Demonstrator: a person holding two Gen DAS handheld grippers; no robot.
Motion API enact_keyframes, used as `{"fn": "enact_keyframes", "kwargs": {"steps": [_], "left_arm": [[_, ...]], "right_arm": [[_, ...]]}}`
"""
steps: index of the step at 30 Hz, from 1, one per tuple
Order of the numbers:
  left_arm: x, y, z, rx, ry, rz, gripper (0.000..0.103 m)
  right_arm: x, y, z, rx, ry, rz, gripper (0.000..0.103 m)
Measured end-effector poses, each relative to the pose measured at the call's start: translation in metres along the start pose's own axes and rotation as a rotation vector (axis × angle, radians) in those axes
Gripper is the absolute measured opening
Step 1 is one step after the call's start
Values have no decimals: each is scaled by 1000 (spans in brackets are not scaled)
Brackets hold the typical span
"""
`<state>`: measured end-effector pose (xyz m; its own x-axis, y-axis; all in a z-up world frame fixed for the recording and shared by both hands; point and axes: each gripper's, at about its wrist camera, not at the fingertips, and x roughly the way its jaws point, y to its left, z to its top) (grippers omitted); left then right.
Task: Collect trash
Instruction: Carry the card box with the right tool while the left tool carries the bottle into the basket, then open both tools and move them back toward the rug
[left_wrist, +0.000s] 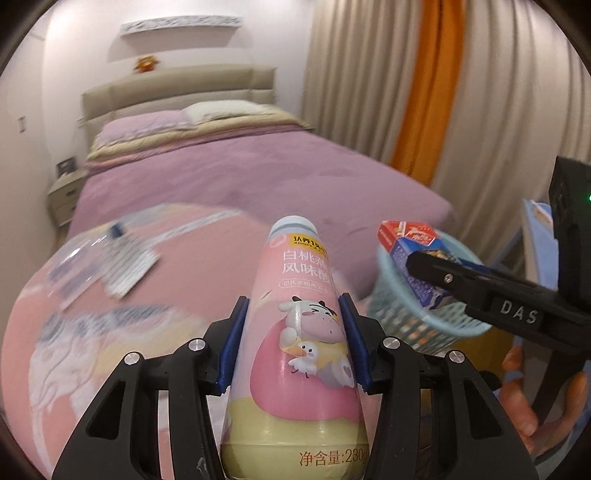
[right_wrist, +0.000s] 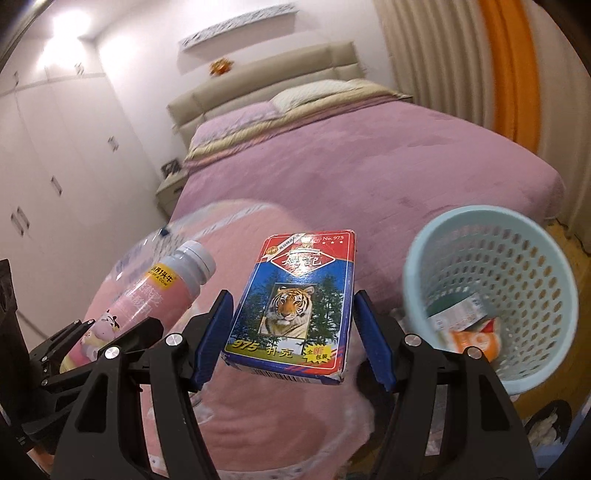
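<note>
My left gripper (left_wrist: 293, 306) is shut on a pink and yellow drink bottle (left_wrist: 299, 354) with a cartoon cow label and holds it above the pink quilt. The bottle also shows in the right wrist view (right_wrist: 155, 291) at the left. My right gripper (right_wrist: 293, 306) is shut on a blue and red playing-card box (right_wrist: 291, 306) with a tiger picture. In the left wrist view the card box (left_wrist: 410, 251) is held over a light blue perforated basket (left_wrist: 402, 295). The basket (right_wrist: 491, 280) sits right of the card box and holds some wrappers (right_wrist: 469, 325).
A bed with a mauve cover (left_wrist: 258, 173) fills the background, a pink quilt (right_wrist: 258, 406) at its foot. Clear plastic and a striped paper (left_wrist: 125, 266) lie on the quilt. Curtains (left_wrist: 406, 92) hang on the right, a nightstand (left_wrist: 62, 199) and wardrobe (right_wrist: 55, 166) on the left.
</note>
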<state>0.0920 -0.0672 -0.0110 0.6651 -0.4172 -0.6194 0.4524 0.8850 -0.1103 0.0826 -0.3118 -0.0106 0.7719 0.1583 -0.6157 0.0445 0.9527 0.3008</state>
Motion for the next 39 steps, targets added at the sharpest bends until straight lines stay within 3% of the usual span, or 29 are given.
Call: {"fn": "enact_keyframes", "kwargs": {"steps": [8, 17, 23, 27, 30, 39], "left_arm": [[49, -71, 49, 81, -11, -156, 47], [135, -144, 79, 121, 81, -301, 47], [180, -162, 78, 128, 137, -317, 47], [197, -167, 79, 143, 158, -325, 48], [191, -165, 78, 153, 130, -295, 67], [155, -136, 67, 126, 77, -261, 71]], "right_arm": [[-27, -78, 23, 126, -108, -185, 63], [-14, -155, 26, 239, -82, -369, 63], [1, -181, 28, 225, -45, -426, 63], [13, -191, 27, 227, -17, -418, 64], [18, -196, 28, 235, 3, -394, 64], [12, -199, 14, 317, 0, -332, 70]]}}
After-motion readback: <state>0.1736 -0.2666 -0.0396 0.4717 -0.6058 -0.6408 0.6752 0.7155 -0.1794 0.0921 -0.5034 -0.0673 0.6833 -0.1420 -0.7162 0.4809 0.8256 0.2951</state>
